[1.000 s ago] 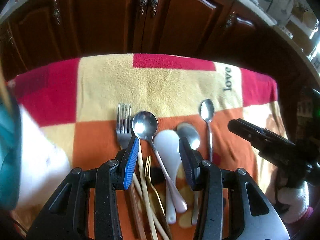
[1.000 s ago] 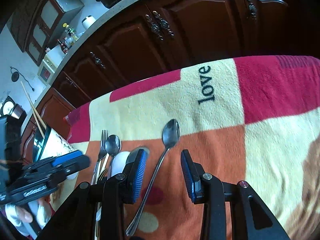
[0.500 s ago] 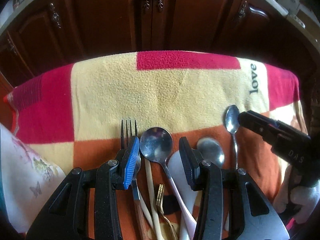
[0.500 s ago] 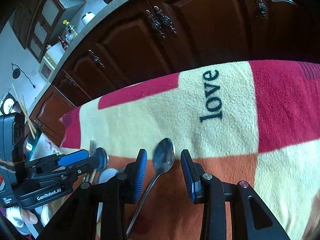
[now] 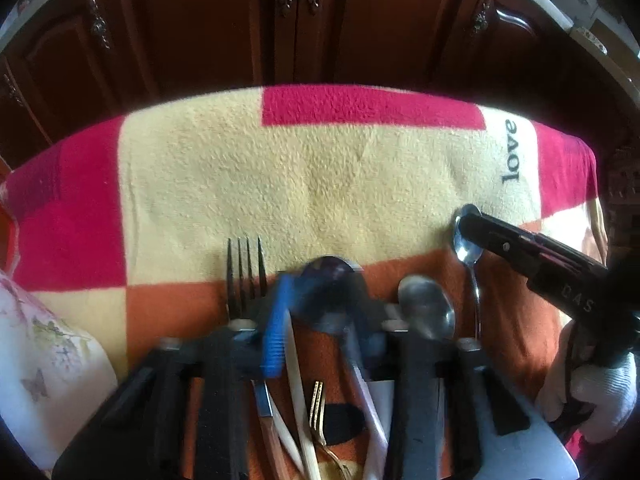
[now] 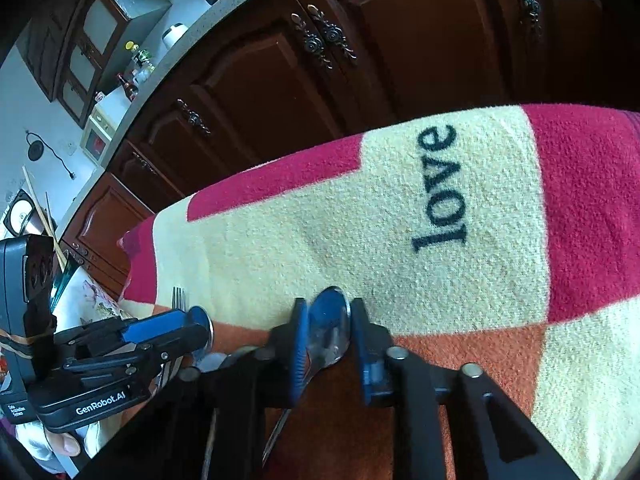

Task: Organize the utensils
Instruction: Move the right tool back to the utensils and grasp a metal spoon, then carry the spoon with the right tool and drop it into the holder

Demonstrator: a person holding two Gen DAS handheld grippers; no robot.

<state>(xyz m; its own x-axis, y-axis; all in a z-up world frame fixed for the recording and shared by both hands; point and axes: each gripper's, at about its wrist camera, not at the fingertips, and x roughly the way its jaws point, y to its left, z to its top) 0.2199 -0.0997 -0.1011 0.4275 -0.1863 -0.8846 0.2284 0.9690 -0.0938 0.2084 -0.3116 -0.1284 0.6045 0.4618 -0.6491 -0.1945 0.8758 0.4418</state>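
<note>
Several utensils lie on a checked blanket (image 5: pixel 280 184). My left gripper (image 5: pixel 324 292), blurred, is closing, with its pads against the bowl of a large round metal spoon (image 5: pixel 328 276). A fork (image 5: pixel 244 272) lies just left of it and another steel spoon (image 5: pixel 426 308) just right. Pale chopsticks (image 5: pixel 296 380) and a gold fork (image 5: pixel 316 400) show between the fingers. My right gripper (image 6: pixel 328 332) is closing on the bowl of a small metal spoon (image 6: pixel 330 320), pads against both sides. The same small spoon (image 5: pixel 466 248) shows under the right gripper (image 5: pixel 466 224) in the left wrist view.
A white floral container (image 5: pixel 44 364) stands at the blanket's left edge. Dark wooden cabinet doors (image 5: pixel 320 20) rise behind the far edge. A gloved hand (image 5: pixel 592 396) holds the right gripper. The left gripper (image 6: pixel 200 332) sits close to the right one.
Both grippers have moved forward and down over the utensils. The left jaws have narrowed onto the large spoon's bowl, and the right jaws onto the small spoon's bowl.
</note>
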